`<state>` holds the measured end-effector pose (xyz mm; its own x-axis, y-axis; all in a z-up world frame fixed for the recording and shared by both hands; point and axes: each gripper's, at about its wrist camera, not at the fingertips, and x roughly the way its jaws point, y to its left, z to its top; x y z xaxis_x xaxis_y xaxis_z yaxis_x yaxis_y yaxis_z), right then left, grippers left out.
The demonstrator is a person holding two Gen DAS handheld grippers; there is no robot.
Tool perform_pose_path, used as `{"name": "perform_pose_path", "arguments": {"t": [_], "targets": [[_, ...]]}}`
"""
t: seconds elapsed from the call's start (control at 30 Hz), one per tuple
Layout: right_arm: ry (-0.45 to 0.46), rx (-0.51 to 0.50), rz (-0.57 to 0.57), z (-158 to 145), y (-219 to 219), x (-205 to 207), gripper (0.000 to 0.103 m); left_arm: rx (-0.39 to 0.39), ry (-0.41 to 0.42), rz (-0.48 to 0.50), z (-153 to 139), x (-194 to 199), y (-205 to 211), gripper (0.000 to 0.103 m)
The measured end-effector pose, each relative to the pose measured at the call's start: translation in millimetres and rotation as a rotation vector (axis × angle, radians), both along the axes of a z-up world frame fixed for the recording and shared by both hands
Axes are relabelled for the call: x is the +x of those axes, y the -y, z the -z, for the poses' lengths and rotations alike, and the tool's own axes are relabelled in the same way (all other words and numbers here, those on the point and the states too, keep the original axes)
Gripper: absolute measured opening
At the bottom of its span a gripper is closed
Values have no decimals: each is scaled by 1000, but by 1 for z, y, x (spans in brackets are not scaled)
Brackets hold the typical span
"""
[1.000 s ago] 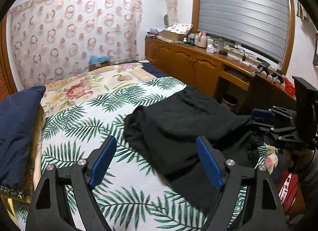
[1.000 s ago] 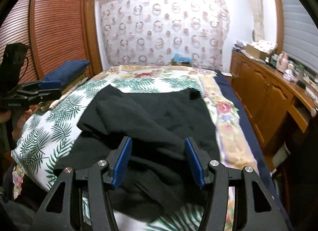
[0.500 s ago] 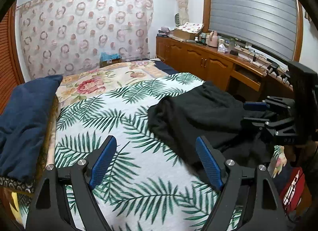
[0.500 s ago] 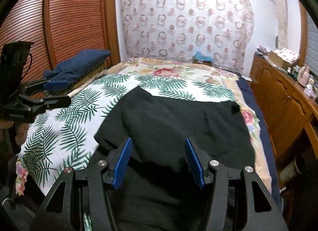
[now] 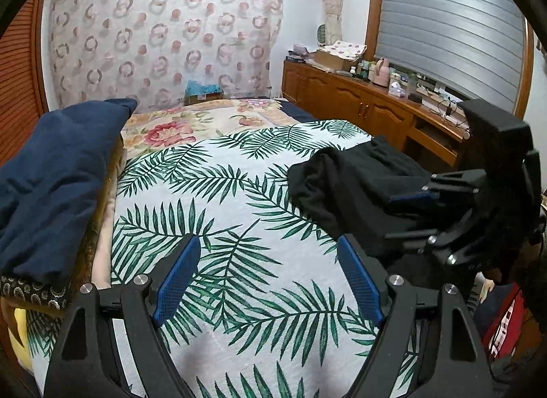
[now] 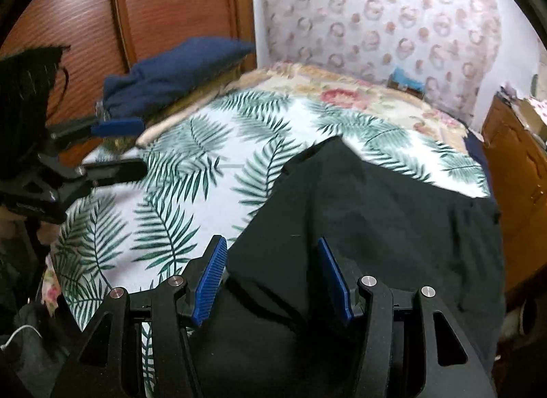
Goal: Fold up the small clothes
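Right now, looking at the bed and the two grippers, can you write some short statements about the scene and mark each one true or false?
1. The black garment lies on the palm-leaf bedspread. True.
2. The left gripper is closed on the black garment. False: its jaws stand wide apart over bare bedspread, with nothing between them.
3. A dark blue pillow lies at the side of the bed by the wooden door. True.
4. The black garment is already folded into a neat square. False: it lies loose and rumpled.
5. The right gripper is over the black garment. True: the cloth fills the space in front of its fingers, but whether the pads press on it cannot be told.
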<state>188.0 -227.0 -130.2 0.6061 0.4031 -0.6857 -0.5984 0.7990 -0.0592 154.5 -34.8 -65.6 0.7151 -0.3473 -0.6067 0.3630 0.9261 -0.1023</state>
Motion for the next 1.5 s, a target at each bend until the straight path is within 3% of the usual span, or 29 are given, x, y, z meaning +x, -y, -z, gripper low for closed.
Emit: {"name": "perform_pose_path", "arguments": {"t": [0.3,0.33,0.37,0.47,0.63,0.83,1.03,1.13,1.2,1.27,1.33,1.43,1.5], "targets": [[-35,-136,25,12,3,22,57,-15,-30,13,14,7,-4,83],[-35,-135,32,11,7,23,54,-15,-31,15,14,7,-4,83],[-35,-129,33,9,11,24,37,-16,-33,17,15,8,-3,83],[-21,-92,38,-1,14,22,9,-14,-39,25,17,11,0,83],[53,22,87,-45,55,17,8,-9,-46,44,18,16,8,83],[125,-7,189,-90,120,45,7,-1,-61,72,21,26,24,83],[107,-25,300,-107,170,99,7,26,-83,94,24,32,43,83],[8,-16,321,-96,186,132,7,33,-91,98,25,33,48,83],[-10,-60,346,-86,188,145,14,41,-96,100,26,34,51,83],[-8,-84,382,-82,183,155,32,46,-101,100,27,35,53,83],[20,-73,414,-84,186,153,39,47,-106,99,27,35,56,83],[45,-36,447,-89,182,140,42,52,-109,104,28,35,62,83],[40,-10,394,-80,168,122,42,49,-108,109,28,33,65,83]]}}
